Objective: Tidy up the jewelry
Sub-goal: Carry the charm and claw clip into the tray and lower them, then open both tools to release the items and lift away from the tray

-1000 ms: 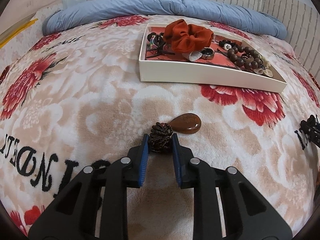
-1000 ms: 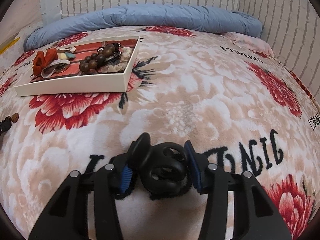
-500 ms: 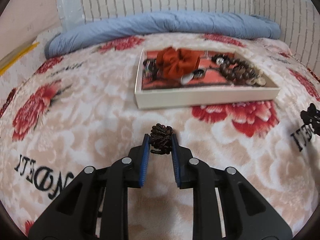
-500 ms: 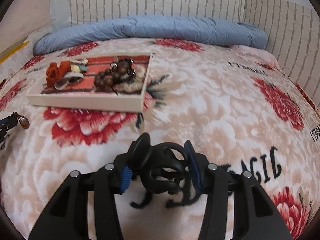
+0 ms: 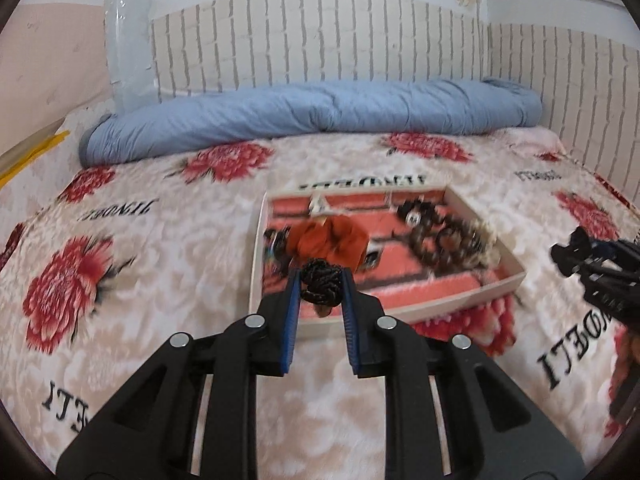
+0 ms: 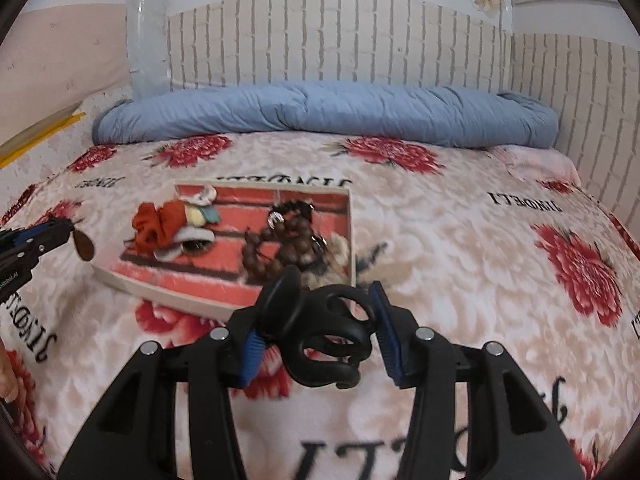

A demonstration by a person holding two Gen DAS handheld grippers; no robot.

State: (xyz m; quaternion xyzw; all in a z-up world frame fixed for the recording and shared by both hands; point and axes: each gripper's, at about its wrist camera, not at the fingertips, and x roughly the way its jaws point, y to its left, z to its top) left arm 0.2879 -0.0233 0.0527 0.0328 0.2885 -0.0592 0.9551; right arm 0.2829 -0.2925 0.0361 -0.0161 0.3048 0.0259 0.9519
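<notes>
Left gripper was clamped on a dark knotted bead, held in the air over the near edge of the white tray; a brown teardrop pendant dangled from it; right gripper was closed on a black hair claw, raised above the floral blanket just short of the tray's near corner; inside the tray lay an orange scrunchie and a brown bead bracelet; a rolled blue quilt lay along the brick-patterned wall.
</notes>
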